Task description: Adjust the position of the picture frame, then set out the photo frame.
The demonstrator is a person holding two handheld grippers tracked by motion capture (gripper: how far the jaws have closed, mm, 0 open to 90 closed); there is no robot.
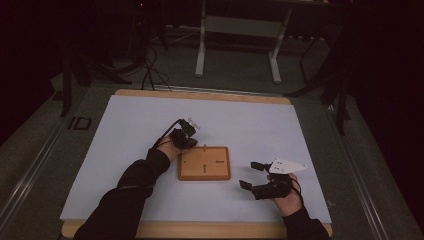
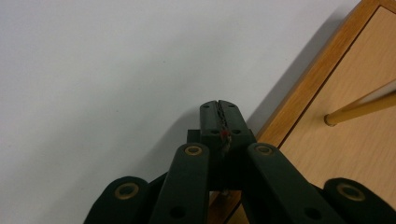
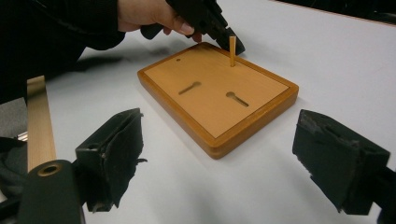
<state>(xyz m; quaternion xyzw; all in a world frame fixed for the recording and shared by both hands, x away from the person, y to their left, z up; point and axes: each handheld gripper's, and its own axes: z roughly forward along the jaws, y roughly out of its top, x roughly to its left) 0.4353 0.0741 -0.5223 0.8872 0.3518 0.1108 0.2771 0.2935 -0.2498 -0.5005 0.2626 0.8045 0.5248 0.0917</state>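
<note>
A wooden board [image 1: 218, 171] with a raised rim lies flat on the white table cover. It has two keyhole slots [image 3: 237, 98] and a small round hole [image 3: 178, 59]. One thin wooden peg [image 3: 232, 50] stands upright near its far edge, and the peg [image 2: 362, 106] also appears in the left gripper view. My left gripper [image 1: 192, 144] is shut, with its tips just off the board's far left corner, close beside the peg. A tiny reddish bit sits in the seam behind its tips [image 2: 219, 103]; I cannot identify it. My right gripper [image 1: 250, 174] stands open to the right of the board with nothing between its fingers.
The white cover [image 1: 150, 120] spreads over a wooden tabletop whose front edge [image 1: 200, 230] shows. Beyond the table, a white-legged stand [image 1: 237, 45] and cables [image 1: 150, 70] sit on the dark floor.
</note>
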